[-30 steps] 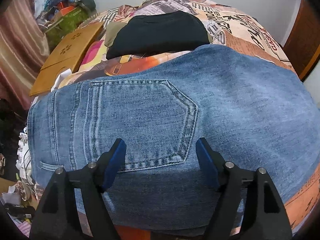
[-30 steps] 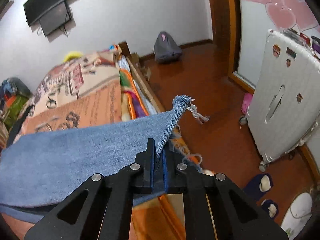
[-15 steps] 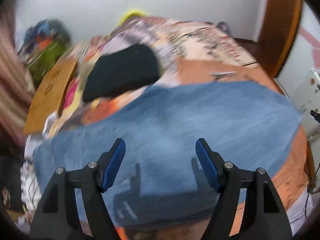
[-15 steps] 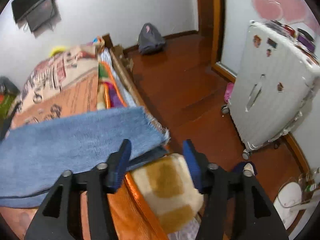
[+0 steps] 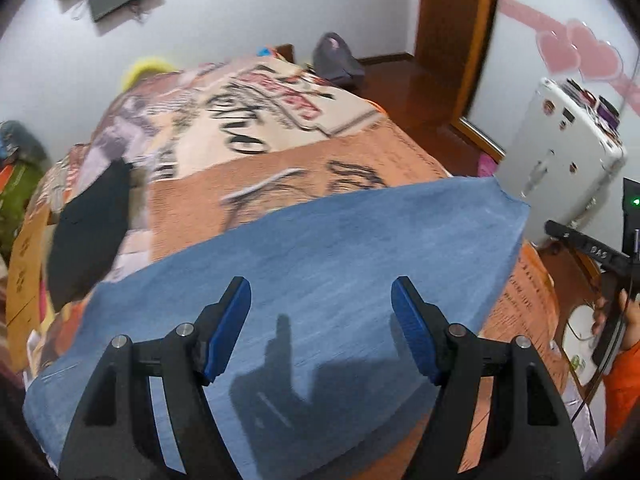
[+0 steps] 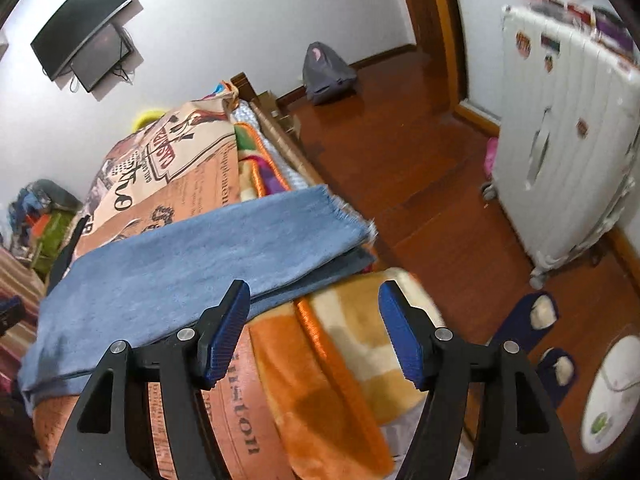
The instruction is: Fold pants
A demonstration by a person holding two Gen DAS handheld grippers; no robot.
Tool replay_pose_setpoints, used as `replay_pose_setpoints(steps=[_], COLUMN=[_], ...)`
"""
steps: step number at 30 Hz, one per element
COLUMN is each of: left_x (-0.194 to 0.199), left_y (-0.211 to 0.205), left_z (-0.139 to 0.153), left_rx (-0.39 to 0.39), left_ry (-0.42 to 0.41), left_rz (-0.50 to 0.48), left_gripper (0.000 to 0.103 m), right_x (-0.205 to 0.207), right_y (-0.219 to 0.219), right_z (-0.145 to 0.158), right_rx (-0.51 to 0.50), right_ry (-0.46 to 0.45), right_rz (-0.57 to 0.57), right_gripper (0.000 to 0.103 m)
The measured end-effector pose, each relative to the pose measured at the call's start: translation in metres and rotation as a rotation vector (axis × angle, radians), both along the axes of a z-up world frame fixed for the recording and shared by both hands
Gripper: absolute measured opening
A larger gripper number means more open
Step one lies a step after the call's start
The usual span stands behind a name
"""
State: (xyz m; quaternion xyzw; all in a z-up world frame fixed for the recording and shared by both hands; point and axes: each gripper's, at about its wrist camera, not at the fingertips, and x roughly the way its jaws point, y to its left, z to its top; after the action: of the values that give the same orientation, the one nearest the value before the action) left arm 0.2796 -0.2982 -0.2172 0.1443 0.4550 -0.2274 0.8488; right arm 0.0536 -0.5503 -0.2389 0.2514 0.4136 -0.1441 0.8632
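Two denim layers show at the hem end: the jeans [image 6: 192,256] lie folded leg over leg, flat across the bed [image 6: 192,184], frayed hems stacked at the bed's edge nearest the floor [image 6: 432,184]. From the left wrist view the jeans [image 5: 320,264] fill the middle, one corner reaching toward the bed edge. Left gripper [image 5: 320,320] hangs over the denim, jaws wide apart, nothing between them; its shadow falls on the fabric. Right gripper [image 6: 314,328] is also spread wide, empty, above the blanket [image 6: 352,360] just beside the hem end; left pad sits over the denim's near edge, touching or not I cannot tell. Black garment [image 5: 88,236] lies on the bed past the jeans, apart from them. White suitcase [image 6: 560,140] stands on the floor, slippers [image 6: 536,320] near it. Backpack [image 6: 326,68] against the wall, TV [image 6: 80,28] mounted above the bed.
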Motion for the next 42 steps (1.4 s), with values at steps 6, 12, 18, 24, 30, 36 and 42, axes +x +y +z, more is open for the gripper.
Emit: replay_pose_setpoints(steps=[6,12,18,24,30,36,42], left_x=[0.008,0.005,0.004,-0.001,-0.004,-0.004,-0.010], left_y=[-0.052,-0.082,-0.098,-0.106,-0.109,-0.108,-0.092], left_z=[-0.031,-0.058,-0.071,-0.080,-0.082,-0.080,-0.051], left_rx=[0.003,0.044,0.053,0.084,0.083,0.075,-0.001], left_ry=[0.079,0.127,0.183,0.169,0.176,0.175,0.138], left_rz=[-0.042,-0.090,-0.144,-0.160,-0.196,-0.196,-0.165], left_gripper=[0.073,0.072,0.062,0.062,0.062,0.062,0.062], right_x=[0.014,0.027,0.033,0.042,0.049,0.046,0.039], right_y=[-0.003,-0.006,-0.012,-0.016,-0.020,-0.022,-0.013], right_z=[-0.023,-0.041,-0.055,-0.059,-0.058,-0.040,0.010], right_rx=[0.090,0.171,0.243,0.239,0.241,0.191,0.107], right_ry=[-0.005,-0.013,-0.022,-0.023,-0.051,-0.085,-0.173], right_rz=[0.003,0.005,-0.006,-0.001,-0.004,-0.006,-0.004], right_gripper=[0.063,0.063,0.064,0.063,0.025,0.009,0.009])
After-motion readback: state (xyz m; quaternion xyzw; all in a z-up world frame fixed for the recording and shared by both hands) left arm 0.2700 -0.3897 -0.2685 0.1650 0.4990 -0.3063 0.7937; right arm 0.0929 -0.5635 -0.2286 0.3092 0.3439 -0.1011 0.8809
